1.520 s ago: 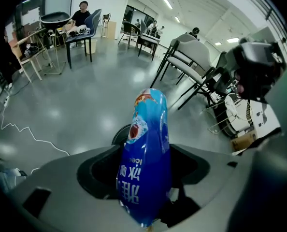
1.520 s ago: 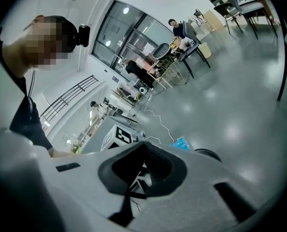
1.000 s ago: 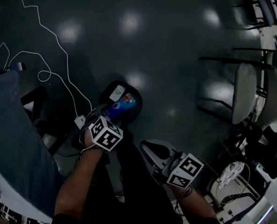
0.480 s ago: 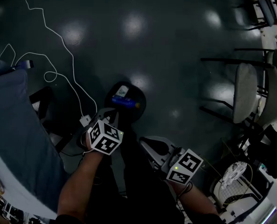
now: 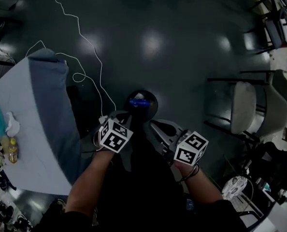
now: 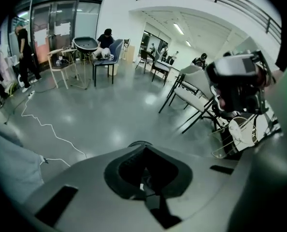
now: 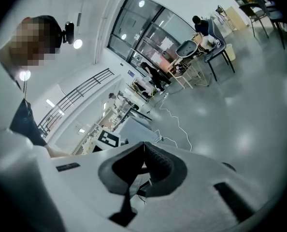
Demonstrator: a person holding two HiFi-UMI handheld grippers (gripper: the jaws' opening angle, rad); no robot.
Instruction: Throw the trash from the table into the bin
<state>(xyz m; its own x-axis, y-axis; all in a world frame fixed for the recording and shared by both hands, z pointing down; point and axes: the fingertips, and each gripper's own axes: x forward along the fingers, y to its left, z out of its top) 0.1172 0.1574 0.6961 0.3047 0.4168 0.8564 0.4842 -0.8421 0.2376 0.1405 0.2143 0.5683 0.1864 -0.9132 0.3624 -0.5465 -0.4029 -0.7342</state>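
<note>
Left tool (image 5: 120, 117): jaws together, holding nothing.
Right tool (image 5: 155, 125): jaws together, holding nothing.
Bin (image 5: 152, 108): just ahead of both; blue trash (image 5: 139, 102) inside.

Left gripper (image 6: 145, 147), fingers (image 6: 122, 173) together, empty; perhaps the bin (image 6: 136, 143) just beyond.

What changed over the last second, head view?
The left gripper let go of the blue item, which now lies in the bin, then pulled back towards the person with its fingers shut and empty. The right gripper drew back too. Unchanged: right fingers shut, bin's place on the floor.
</note>
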